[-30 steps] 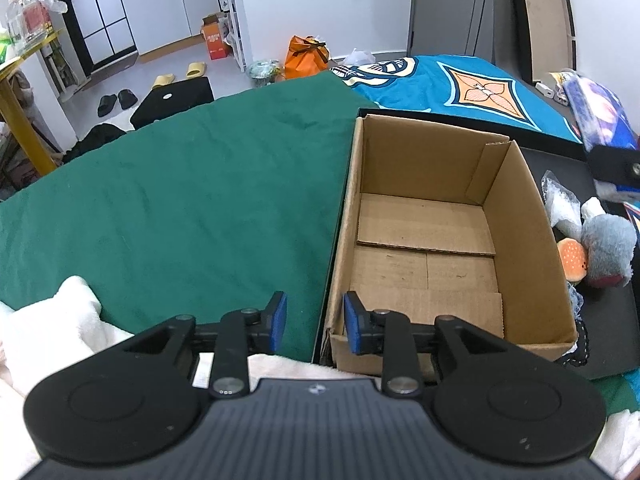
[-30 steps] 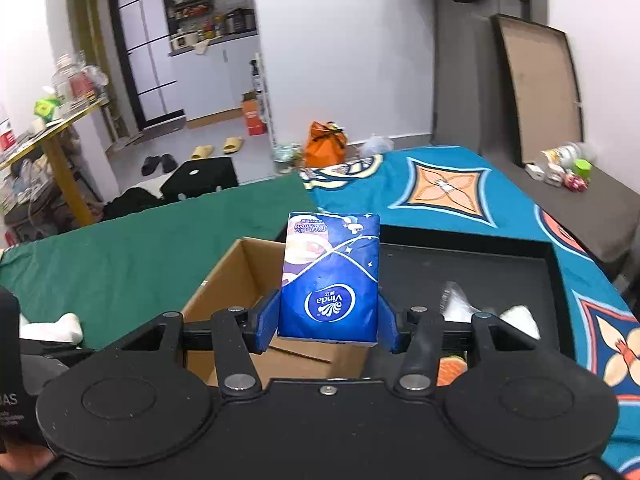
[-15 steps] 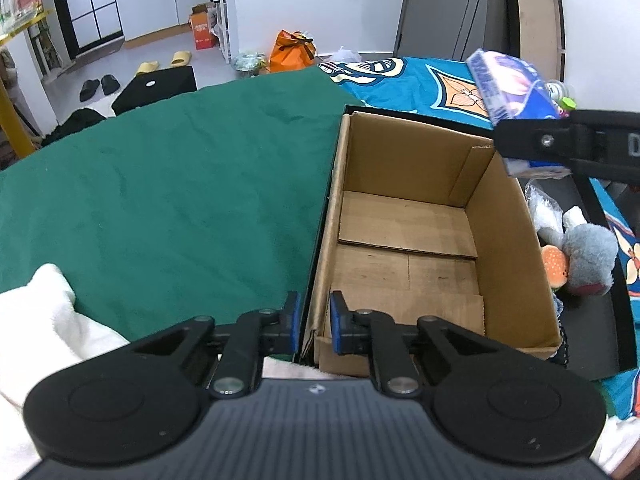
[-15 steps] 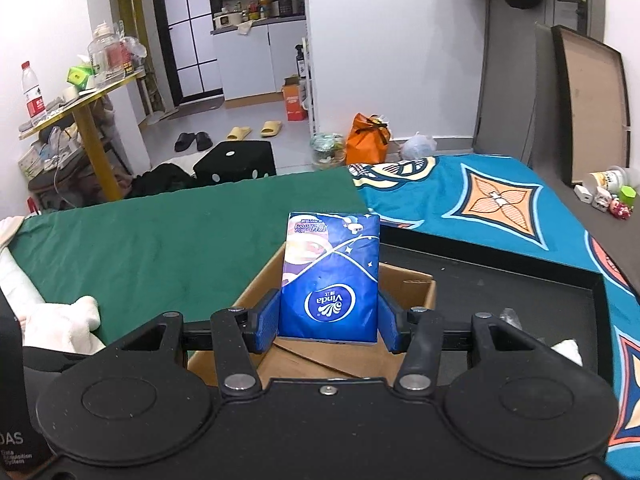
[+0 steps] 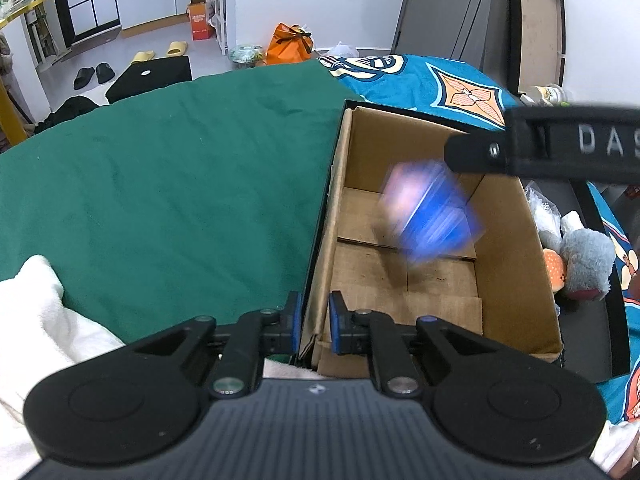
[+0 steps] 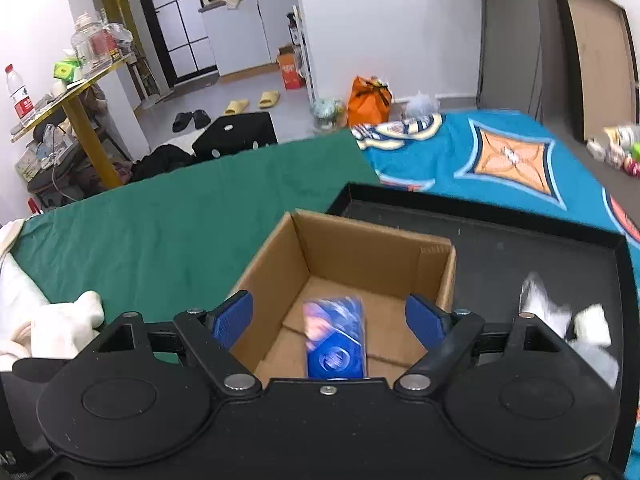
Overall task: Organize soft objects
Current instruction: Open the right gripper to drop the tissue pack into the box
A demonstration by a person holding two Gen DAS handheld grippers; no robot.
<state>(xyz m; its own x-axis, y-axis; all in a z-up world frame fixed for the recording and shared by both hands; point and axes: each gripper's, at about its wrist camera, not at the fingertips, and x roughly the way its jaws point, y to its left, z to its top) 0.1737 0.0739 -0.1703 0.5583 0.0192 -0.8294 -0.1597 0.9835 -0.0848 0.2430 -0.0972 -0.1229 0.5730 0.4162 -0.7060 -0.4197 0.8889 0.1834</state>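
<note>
An open cardboard box [image 5: 508, 248] stands on a black tray. A blue tissue pack [image 5: 430, 216] is blurred in mid-air inside the box, free of any grip. In the right wrist view the pack [image 6: 335, 340] is low in the box [image 6: 276, 264], below my right gripper [image 6: 328, 316], whose jaws are opening wide with their pads clear of it. My left gripper [image 5: 315, 322] is shut on the box's near left wall, one pad on each side of the cardboard.
A grey plush toy [image 5: 586, 264], an orange one [image 5: 554, 268] and a clear bag [image 5: 540, 212] lie on the black tray [image 6: 520, 248] right of the box. White towelling [image 5: 36, 312] lies on the green cloth [image 5: 180, 180] at the left.
My right gripper moved over the box and opened; the tissue pack left its pads and drops into the box. My left gripper closed on the box's wall.
</note>
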